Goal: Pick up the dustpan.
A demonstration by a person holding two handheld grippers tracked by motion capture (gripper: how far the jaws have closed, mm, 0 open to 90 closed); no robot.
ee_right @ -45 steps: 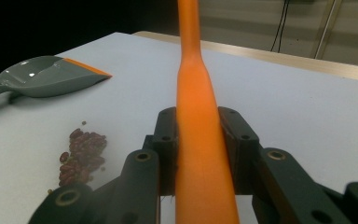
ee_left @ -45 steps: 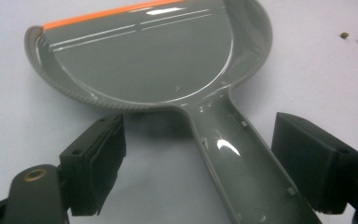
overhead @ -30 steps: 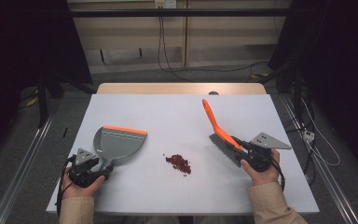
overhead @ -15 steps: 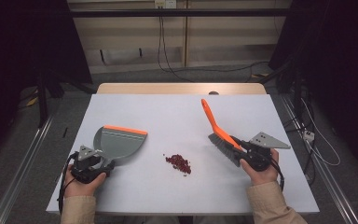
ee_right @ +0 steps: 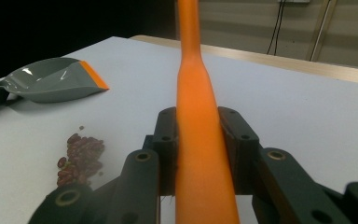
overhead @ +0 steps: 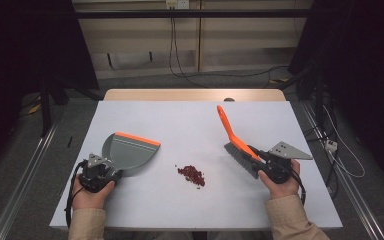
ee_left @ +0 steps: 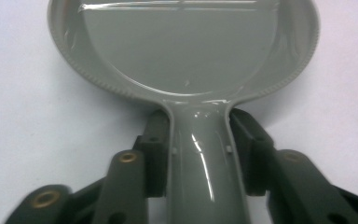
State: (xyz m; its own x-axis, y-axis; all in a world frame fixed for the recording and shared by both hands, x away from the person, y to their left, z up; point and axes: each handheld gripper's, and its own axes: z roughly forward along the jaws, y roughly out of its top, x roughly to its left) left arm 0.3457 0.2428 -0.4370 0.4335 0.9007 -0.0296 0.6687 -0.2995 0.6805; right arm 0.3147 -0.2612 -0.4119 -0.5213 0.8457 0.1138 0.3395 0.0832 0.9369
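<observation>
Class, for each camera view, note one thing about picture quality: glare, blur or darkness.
High view: the white table is evenly lit and the surroundings fall dark. Left gripper view: bright glare streaks on the glossy grey plastic dustpan, with its near handle soft. Right gripper view: the close orange brush handle is blurred and the pile of red beans slightly soft.

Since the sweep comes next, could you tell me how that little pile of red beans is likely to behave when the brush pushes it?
The red beans lie loose in a low heap, so they will probably scatter rather than slide as one. They look small, rounded and glossy, and the white table is smooth, so some may roll past the dustpan. One bean already sits apart from the heap, hinting that they stray easily.
</observation>
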